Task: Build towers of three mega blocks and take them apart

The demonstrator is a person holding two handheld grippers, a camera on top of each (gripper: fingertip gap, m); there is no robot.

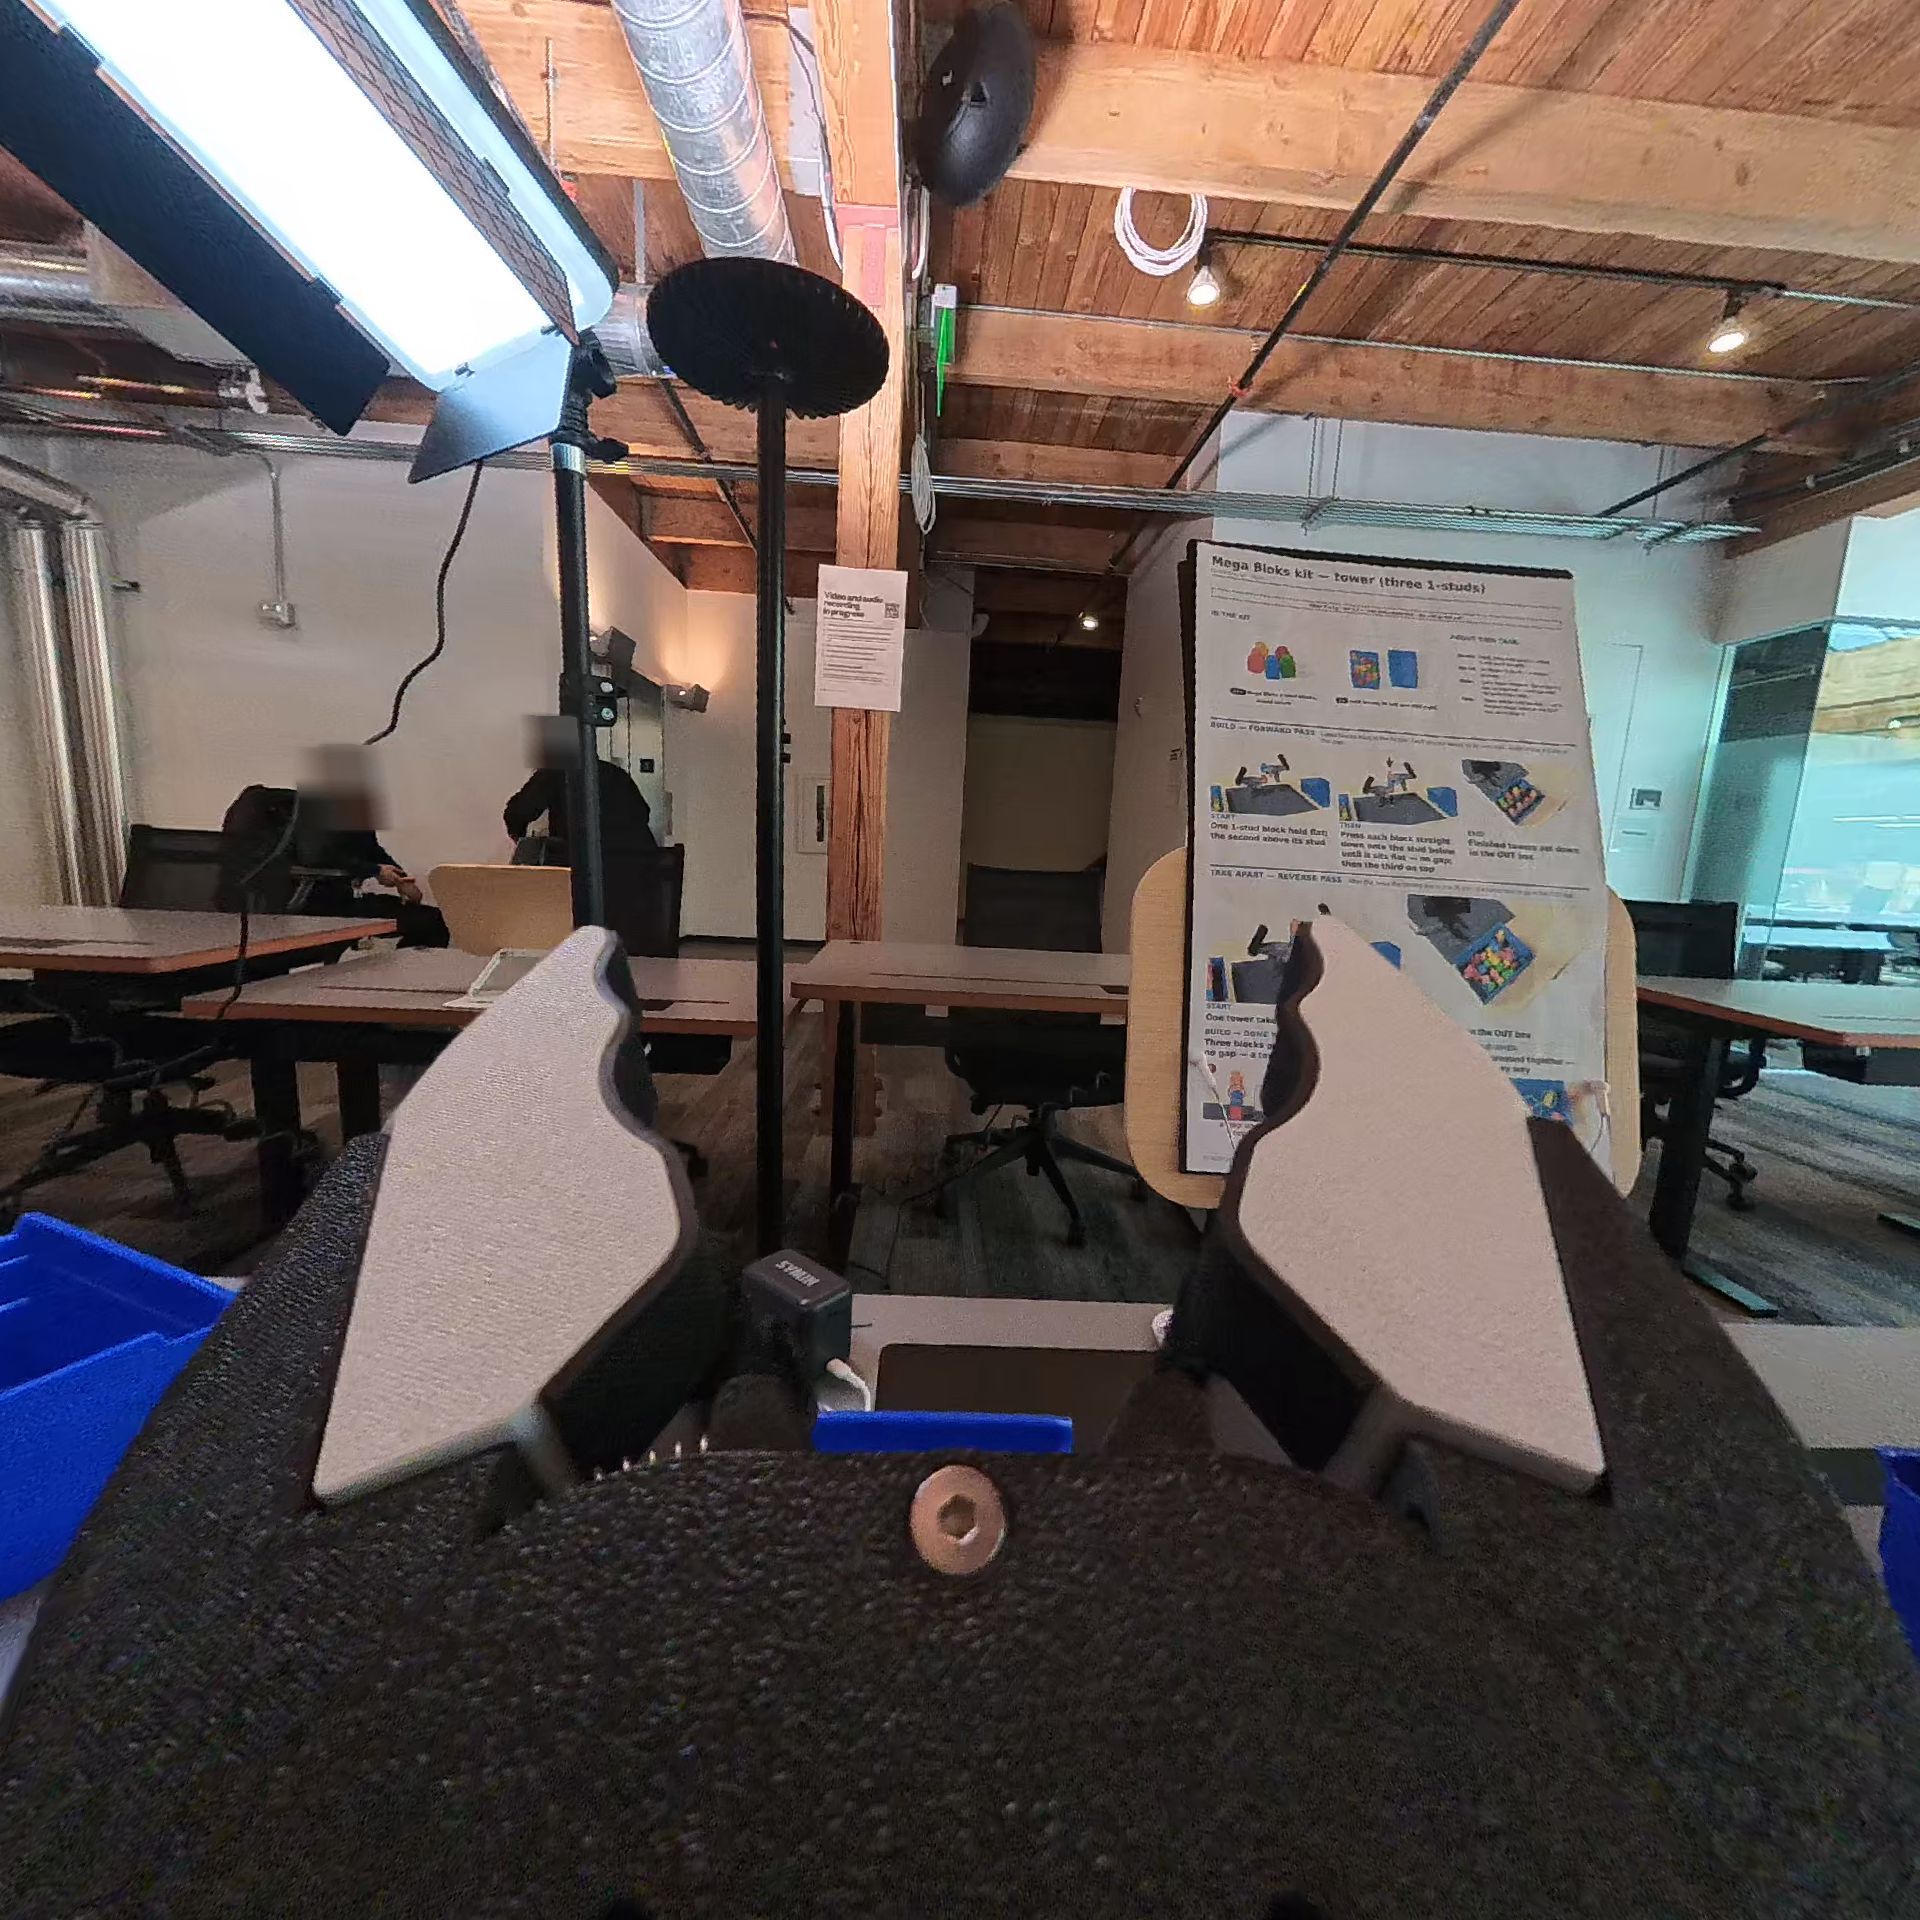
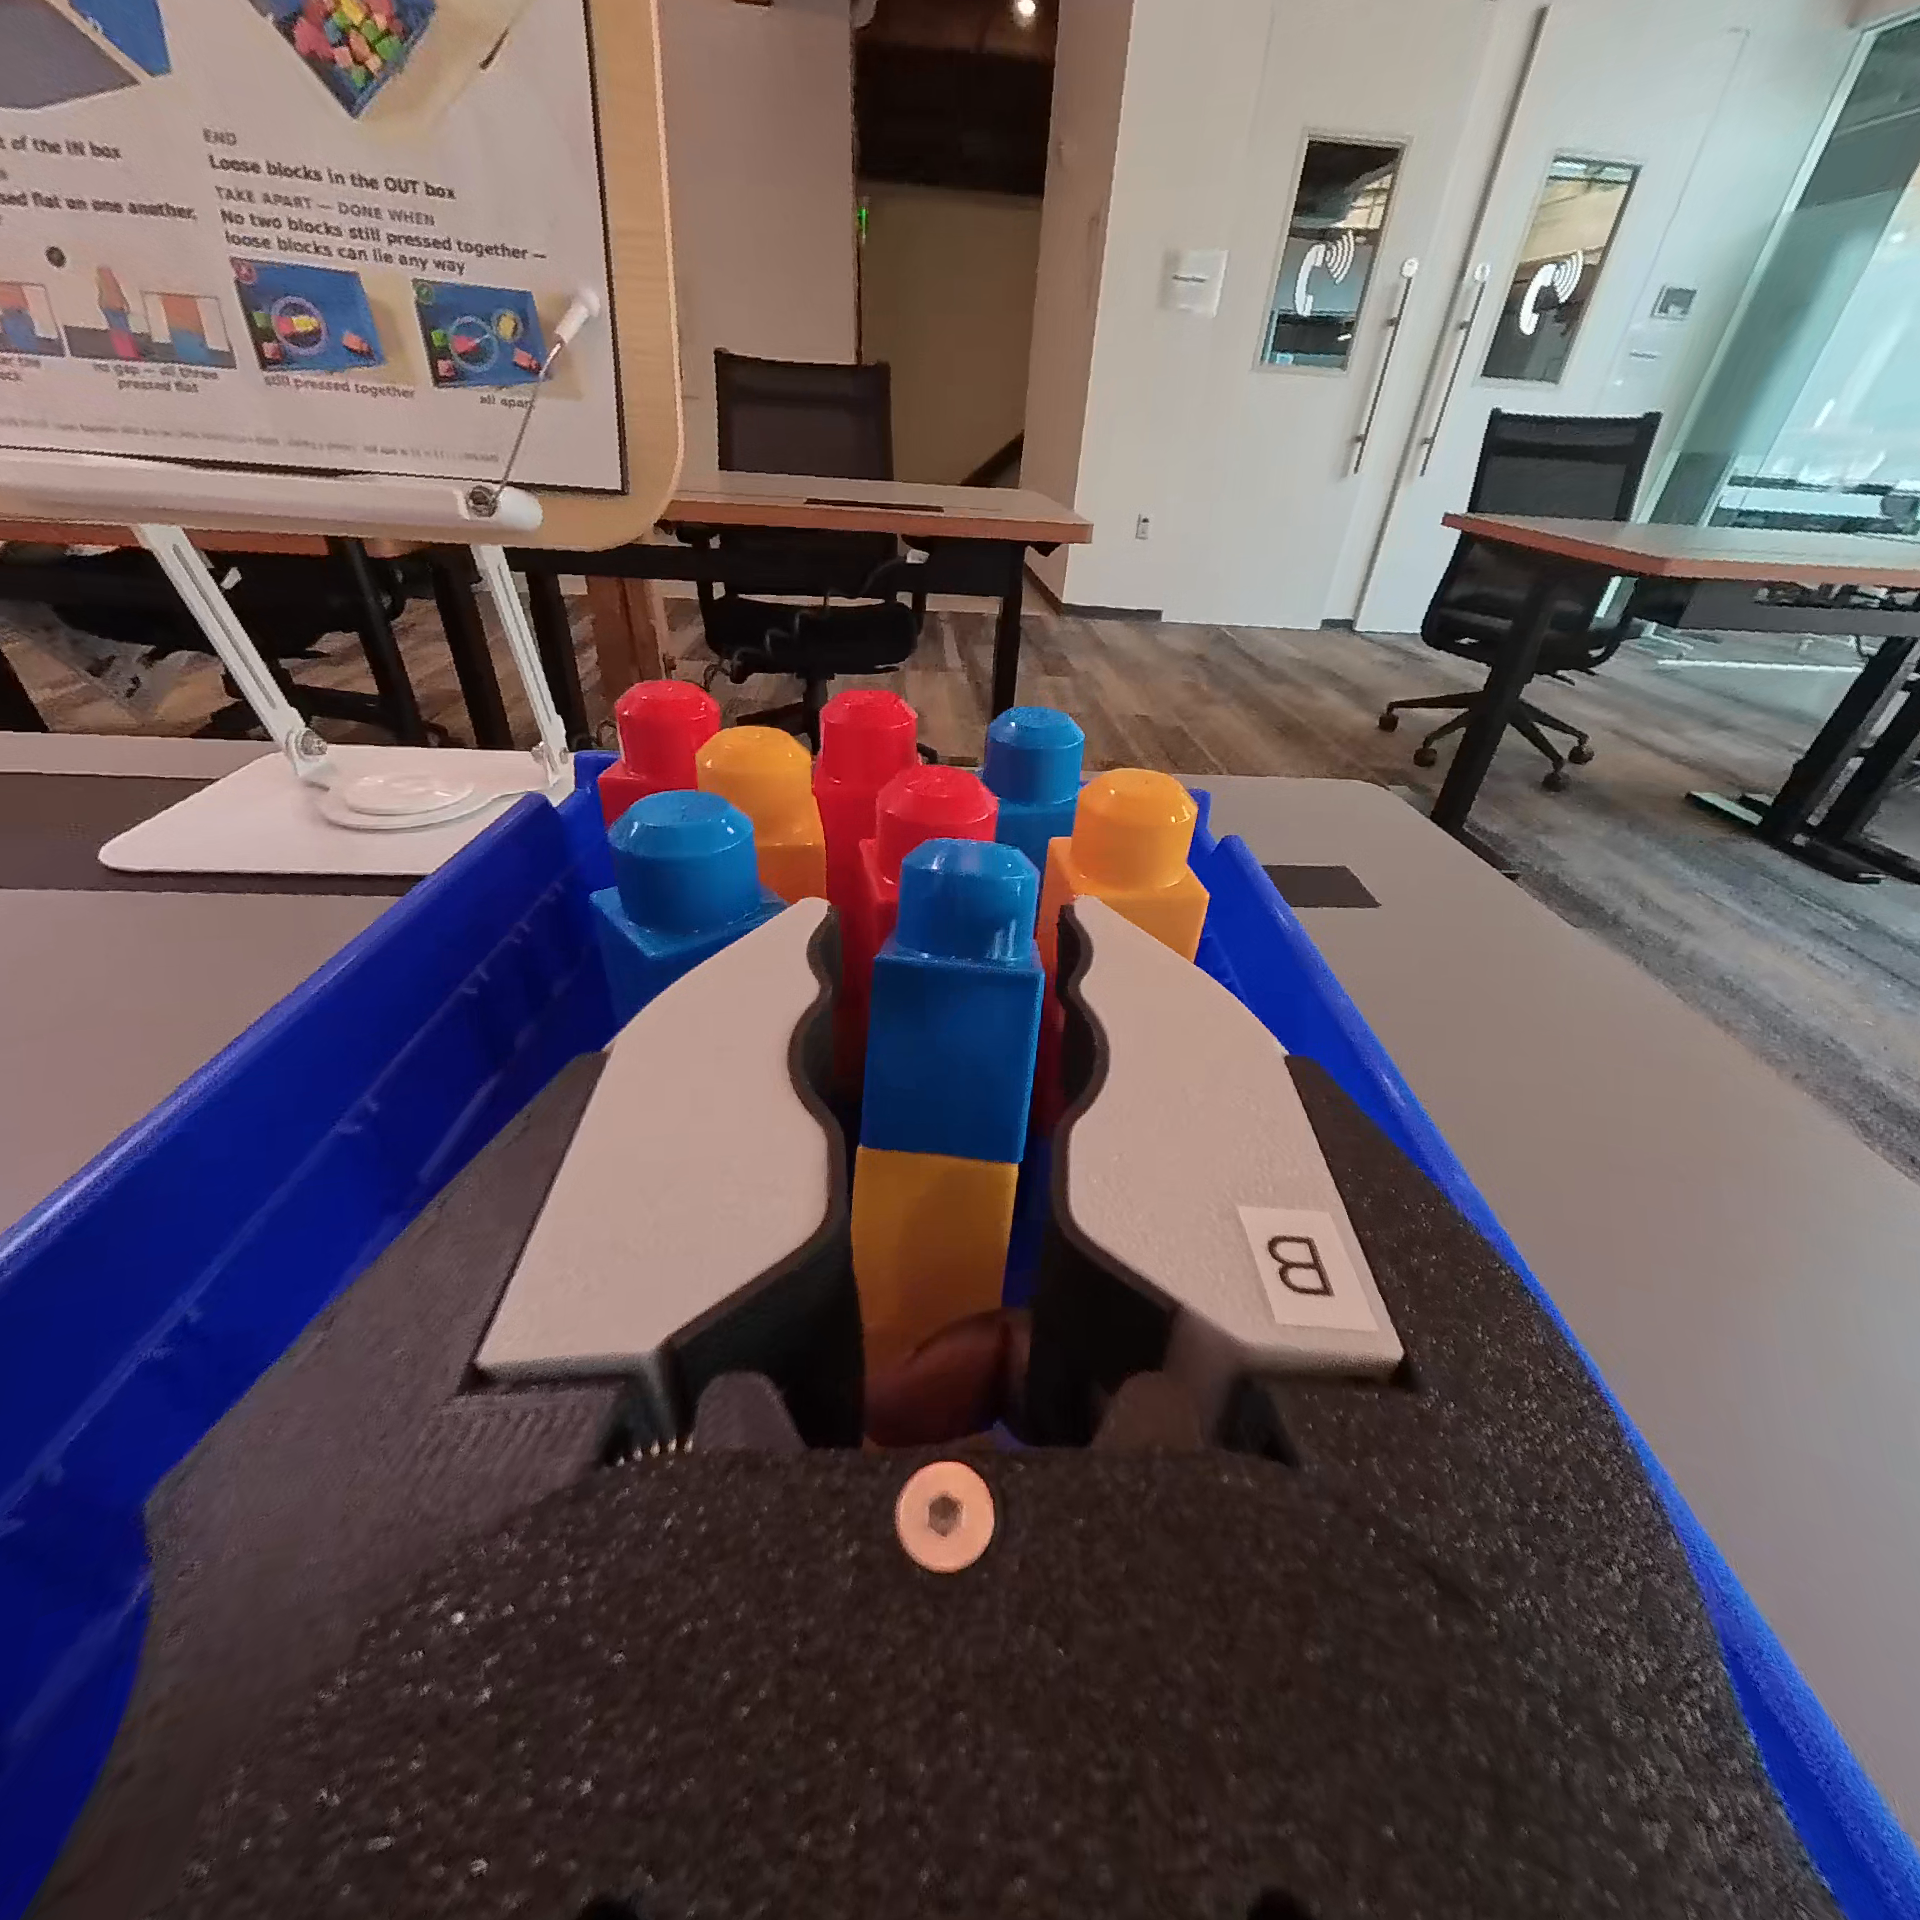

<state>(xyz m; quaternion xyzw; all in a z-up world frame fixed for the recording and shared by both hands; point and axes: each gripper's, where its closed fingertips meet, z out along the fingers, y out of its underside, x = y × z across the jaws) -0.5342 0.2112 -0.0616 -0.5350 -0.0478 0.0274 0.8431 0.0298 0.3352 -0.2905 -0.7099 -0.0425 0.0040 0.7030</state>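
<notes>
In the right wrist view, my right gripper [image 2: 948, 912] is closed around a three-block tower [image 2: 951, 1049], blue on top, yellow in the middle, a reddish block at the bottom. It holds the tower inside a blue bin [image 2: 312, 1091], just in front of several other upright towers [image 2: 862, 769] with red, orange and blue tops. In the left wrist view, my left gripper [image 1: 961, 930] is wide open and empty, raised and facing out into the room. No blocks show in that view.
An instruction sheet on a white stand [image 2: 312, 790] is behind the bin, and it also shows in the left wrist view [image 1: 1392, 852]. Another blue bin [image 1: 83, 1382] is at the left. A black light stand pole [image 1: 771, 831] rises ahead. Desks and chairs are beyond. There is about 60 centimeters between the tips of the two grippers.
</notes>
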